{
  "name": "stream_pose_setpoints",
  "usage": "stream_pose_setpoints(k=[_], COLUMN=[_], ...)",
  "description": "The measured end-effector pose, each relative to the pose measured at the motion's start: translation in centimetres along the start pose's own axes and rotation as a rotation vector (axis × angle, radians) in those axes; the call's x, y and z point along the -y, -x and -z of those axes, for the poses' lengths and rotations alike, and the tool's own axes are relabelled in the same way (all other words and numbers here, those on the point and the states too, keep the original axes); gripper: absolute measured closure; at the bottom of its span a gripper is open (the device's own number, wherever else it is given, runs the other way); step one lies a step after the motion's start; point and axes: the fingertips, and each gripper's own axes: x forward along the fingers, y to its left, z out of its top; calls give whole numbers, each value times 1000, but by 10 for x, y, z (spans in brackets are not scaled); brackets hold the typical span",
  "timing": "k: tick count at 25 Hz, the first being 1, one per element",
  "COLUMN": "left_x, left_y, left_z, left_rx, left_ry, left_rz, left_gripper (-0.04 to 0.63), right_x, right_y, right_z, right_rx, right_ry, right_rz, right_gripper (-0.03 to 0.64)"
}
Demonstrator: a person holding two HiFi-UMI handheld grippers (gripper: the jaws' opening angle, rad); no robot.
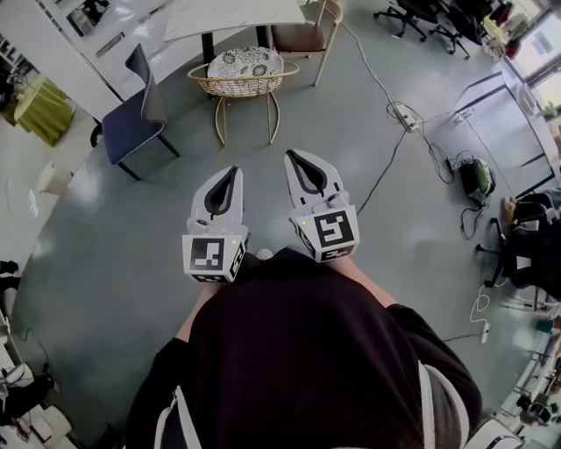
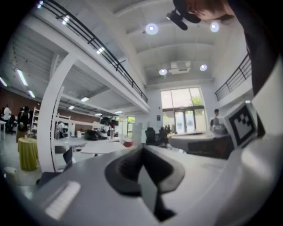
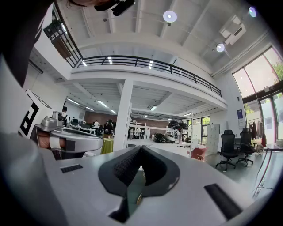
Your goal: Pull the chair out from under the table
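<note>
Two closed, empty tongs, left gripper [image 1: 231, 174] and right gripper [image 1: 293, 158], sit well short of the wicker chair [image 1: 245, 81]; I judge the approach pending, then opening onto its back rim.

A large open-plan office hall, with something of a lab or studio about it; a railed mezzanine [image 3: 146, 62] runs under a high white ceiling set with round lights [image 3: 170, 16], borne on a white column [image 3: 123, 114]; tall windows [image 2: 183, 110] fill the far wall ahead of the left gripper [image 1: 233, 171]; black swivel office chairs [image 3: 227, 148] stand ahead and to the right of the right gripper [image 1: 292, 158]; cables [image 1: 383, 171] and a power strip [image 1: 405, 114] trail over the smooth grey floor [image 1: 96, 254] on that gripper's right; just ahead of both grippers stand a white table [image 1: 232, 16], a wicker chair [image 1: 245, 83] and a blue chair [image 1: 131, 123]; far off, people [image 3: 95, 126] at desks.
</note>
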Motion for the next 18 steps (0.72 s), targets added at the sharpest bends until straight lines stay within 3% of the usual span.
stream_pose_setpoints(k=[10, 14, 18], left_x=[-37, -67, -102], left_y=[-22, -41, -72], left_z=[7, 8, 23], left_rx=[27, 48, 37], left_ry=[-7, -19, 17], left_rz=[28, 16, -3], left_gripper=[589, 589, 589], right_x=[3, 9, 25], right_y=[-43, -75, -114], right_z=[1, 4, 15], right_rx=[31, 35, 21], right_ry=[-11, -7, 0], right_rz=[9, 13, 23], right_gripper=[594, 594, 594])
